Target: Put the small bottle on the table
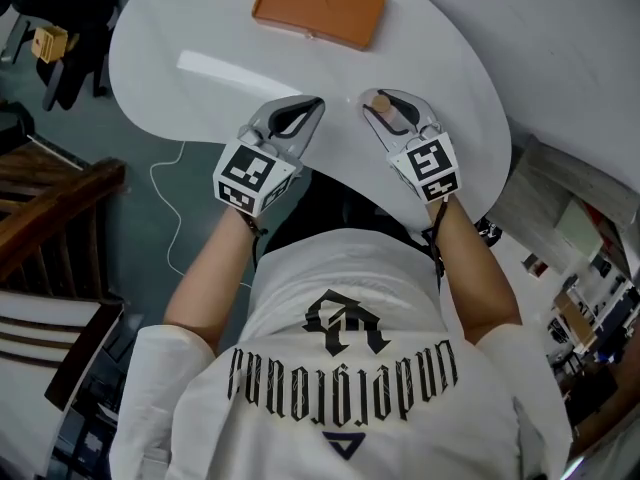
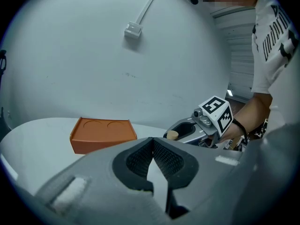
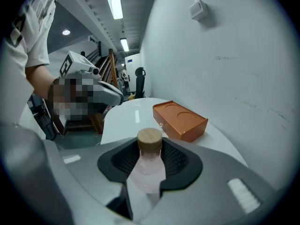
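The small bottle (image 3: 149, 165) is clear with a pale wooden cap, and it stands upright between the jaws of my right gripper (image 3: 150, 146), which is shut on its neck and body. In the head view the right gripper (image 1: 390, 108) hovers over the near edge of the white round table (image 1: 200, 68), the bottle's cap (image 1: 381, 104) showing between its jaws. My left gripper (image 1: 312, 106) is beside it to the left, shut with nothing held. In the left gripper view the left gripper (image 2: 153, 142) has its pads meeting at the tips, and the bottle's cap (image 2: 172, 135) shows at right.
An orange box (image 1: 320, 6) with two round recesses lies on the far side of the table. A wooden chair (image 1: 50, 198) stands at the left. A thin cable (image 1: 170, 198) trails on the floor. A white wall rises behind the table.
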`<state>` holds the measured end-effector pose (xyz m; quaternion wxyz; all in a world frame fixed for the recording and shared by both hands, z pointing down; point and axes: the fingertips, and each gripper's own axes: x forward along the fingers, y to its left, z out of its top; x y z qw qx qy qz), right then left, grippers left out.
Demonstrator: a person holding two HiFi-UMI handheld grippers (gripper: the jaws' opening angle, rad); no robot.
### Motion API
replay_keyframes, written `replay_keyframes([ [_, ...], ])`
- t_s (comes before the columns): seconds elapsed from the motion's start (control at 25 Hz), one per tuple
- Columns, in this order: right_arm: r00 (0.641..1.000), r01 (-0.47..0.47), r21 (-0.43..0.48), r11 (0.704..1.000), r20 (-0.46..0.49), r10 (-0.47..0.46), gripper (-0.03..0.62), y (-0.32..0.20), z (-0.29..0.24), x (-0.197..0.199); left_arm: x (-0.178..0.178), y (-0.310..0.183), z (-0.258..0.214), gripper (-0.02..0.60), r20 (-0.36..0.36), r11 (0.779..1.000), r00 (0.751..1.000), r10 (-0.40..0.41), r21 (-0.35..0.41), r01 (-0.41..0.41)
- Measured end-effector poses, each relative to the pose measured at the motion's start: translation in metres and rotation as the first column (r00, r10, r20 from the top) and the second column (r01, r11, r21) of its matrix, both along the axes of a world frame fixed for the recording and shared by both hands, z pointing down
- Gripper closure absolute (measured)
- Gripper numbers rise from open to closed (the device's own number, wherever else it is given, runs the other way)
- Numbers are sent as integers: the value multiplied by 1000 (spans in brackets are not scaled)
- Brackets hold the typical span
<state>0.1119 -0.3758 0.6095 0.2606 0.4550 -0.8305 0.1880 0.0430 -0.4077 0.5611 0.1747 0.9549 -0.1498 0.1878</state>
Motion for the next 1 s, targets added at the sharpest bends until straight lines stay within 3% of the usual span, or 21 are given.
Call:
replay_keyframes([
  [0.4, 999, 9, -56, 998, -30, -11, 454, -12, 48, 2, 5, -14, 35, 574, 31, 999, 999, -6, -48, 7],
  [1.0, 998, 1, -78, 997, -56, -5, 452, -7, 77, 8, 5, -3, 56, 574, 51, 995, 999, -4, -96, 9],
])
